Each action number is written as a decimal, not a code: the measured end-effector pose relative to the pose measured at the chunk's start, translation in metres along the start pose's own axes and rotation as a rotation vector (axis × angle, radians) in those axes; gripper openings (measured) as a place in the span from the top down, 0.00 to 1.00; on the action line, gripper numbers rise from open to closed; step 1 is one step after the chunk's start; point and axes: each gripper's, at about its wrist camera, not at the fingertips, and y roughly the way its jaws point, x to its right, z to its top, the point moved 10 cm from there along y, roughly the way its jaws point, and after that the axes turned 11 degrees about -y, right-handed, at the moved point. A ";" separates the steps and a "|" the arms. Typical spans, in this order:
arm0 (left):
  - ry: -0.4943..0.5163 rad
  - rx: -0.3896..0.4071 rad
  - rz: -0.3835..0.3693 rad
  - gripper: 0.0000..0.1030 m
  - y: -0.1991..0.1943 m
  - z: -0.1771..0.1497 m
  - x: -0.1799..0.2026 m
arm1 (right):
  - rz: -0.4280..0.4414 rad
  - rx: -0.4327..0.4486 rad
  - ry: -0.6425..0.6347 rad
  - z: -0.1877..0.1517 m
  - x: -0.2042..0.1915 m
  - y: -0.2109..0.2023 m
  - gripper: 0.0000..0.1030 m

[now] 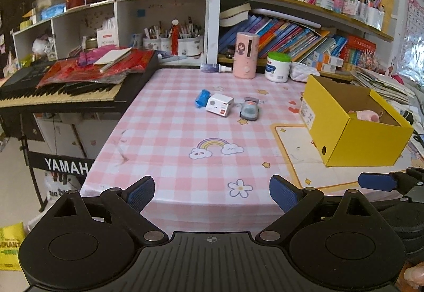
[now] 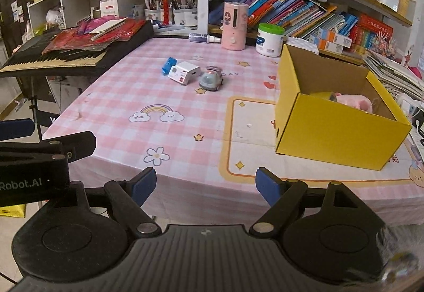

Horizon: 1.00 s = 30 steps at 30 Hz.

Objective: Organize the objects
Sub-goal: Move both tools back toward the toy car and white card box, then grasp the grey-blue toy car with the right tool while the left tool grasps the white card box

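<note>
A blue roll (image 1: 201,98) (image 2: 169,65), a small white box (image 1: 220,104) (image 2: 184,72) and a grey toy car (image 1: 249,109) (image 2: 211,78) lie together mid-table on the pink checked cloth (image 1: 185,133) (image 2: 185,111). An open yellow cardboard box (image 1: 352,130) (image 2: 331,122) stands at the right, holding a pink soft toy (image 1: 367,115) (image 2: 352,101) and a tape roll (image 2: 322,95). My left gripper (image 1: 212,192) is open and empty over the table's near edge. My right gripper (image 2: 205,184) is open and empty beside it, also at the near edge.
A Yamaha keyboard (image 1: 66,90) (image 2: 61,56) with red papers on it stands left of the table. A pink dispenser (image 1: 246,54) (image 2: 234,26), a white tub (image 1: 277,66) (image 2: 270,40) and a spray bottle (image 1: 214,68) stand at the back. Bookshelves lie behind.
</note>
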 end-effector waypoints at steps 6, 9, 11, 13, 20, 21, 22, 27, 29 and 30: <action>-0.026 -0.021 0.005 0.07 0.019 0.004 -0.002 | 0.000 -0.018 -0.008 0.006 0.001 0.013 0.21; -0.035 -0.029 0.015 0.07 0.033 0.009 -0.004 | 0.009 -0.027 -0.009 0.010 0.003 0.026 0.21; -0.044 -0.032 0.022 0.07 0.044 0.015 -0.005 | 0.015 -0.029 -0.015 0.015 0.005 0.036 0.21; -0.049 -0.037 0.030 0.07 0.056 0.022 -0.006 | 0.024 -0.030 -0.020 0.023 0.007 0.048 0.21; -0.057 -0.014 0.064 0.07 0.099 0.057 -0.003 | 0.040 -0.026 -0.038 0.063 0.023 0.094 0.22; -0.061 -0.013 0.074 0.07 0.105 0.060 -0.003 | 0.039 -0.028 -0.038 0.068 0.026 0.102 0.23; -0.067 -0.014 0.087 0.07 0.111 0.064 -0.004 | 0.041 -0.030 -0.036 0.073 0.029 0.109 0.23; -0.101 -0.019 0.131 0.07 0.138 0.081 -0.010 | 0.027 -0.029 -0.015 0.097 0.051 0.146 0.26; -0.096 -0.031 0.144 0.07 0.149 0.085 -0.011 | 0.025 -0.038 0.012 0.105 0.061 0.161 0.28; -0.090 -0.039 0.146 0.07 0.154 0.085 -0.010 | 0.028 -0.044 0.029 0.109 0.065 0.169 0.28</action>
